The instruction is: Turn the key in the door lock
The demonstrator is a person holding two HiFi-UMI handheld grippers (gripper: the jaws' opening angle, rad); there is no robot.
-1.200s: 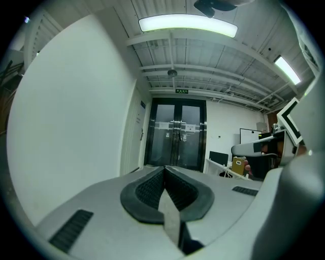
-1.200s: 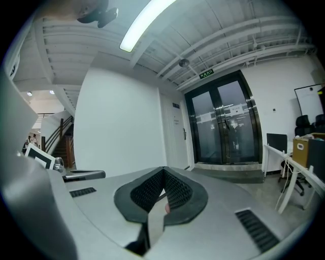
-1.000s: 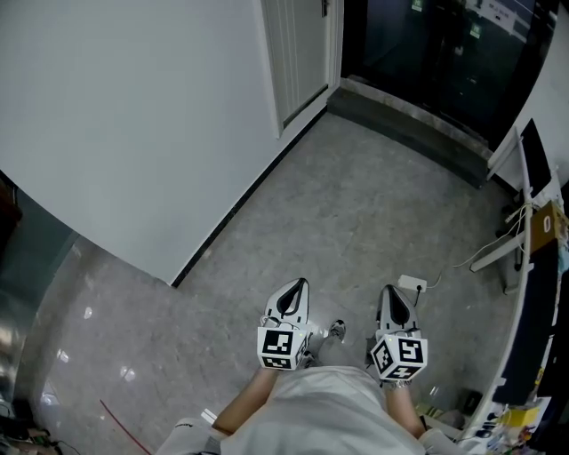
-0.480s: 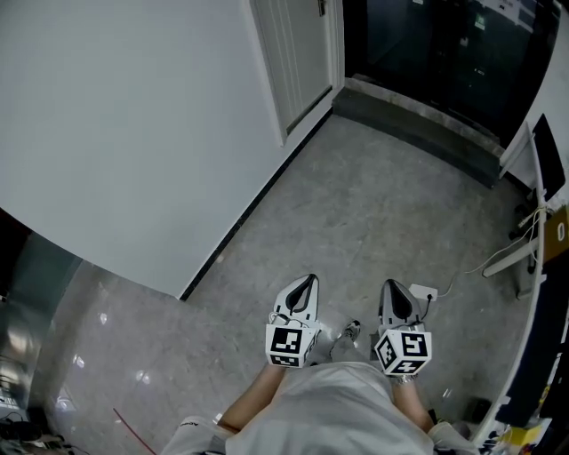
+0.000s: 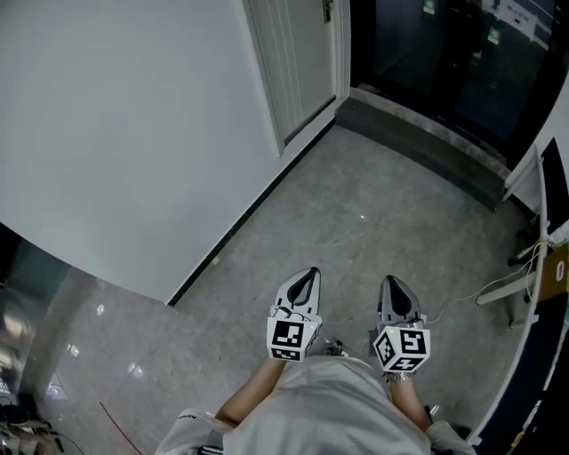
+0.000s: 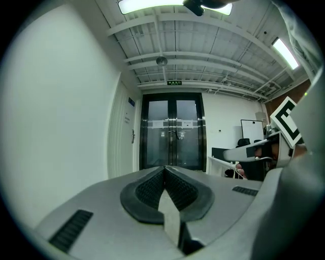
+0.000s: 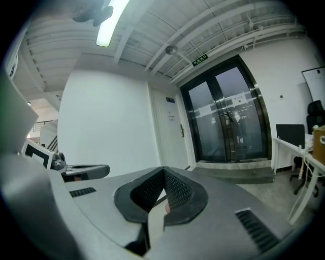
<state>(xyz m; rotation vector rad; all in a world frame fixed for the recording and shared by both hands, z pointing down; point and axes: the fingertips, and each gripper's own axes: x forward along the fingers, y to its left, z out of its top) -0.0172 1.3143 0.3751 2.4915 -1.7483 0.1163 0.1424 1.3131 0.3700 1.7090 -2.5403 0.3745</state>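
My left gripper [image 5: 308,275] and right gripper [image 5: 391,283] are held side by side in front of the person's body, above a grey stone floor. Both point toward the doors ahead. In the left gripper view the left gripper [image 6: 165,169] has its jaws shut with nothing between them. The right gripper [image 7: 163,170] is also shut and empty. A white door [image 5: 300,55] with a small metal handle [image 5: 327,10] stands in the left wall, also seen as the white door [image 6: 125,138] and white door [image 7: 171,135]. I cannot make out a key or a lock.
Dark glass double doors [image 5: 449,62] stand ahead behind a raised grey step [image 5: 422,136]. A long white wall [image 5: 133,133] runs along the left. A white desk frame with a cable [image 5: 500,289] and a dark cabinet edge stand at the right.
Both grippers and the camera have travelled forward along the floor toward the doors. The white socket strip near the right gripper has dropped out of view. The jaws stay shut.
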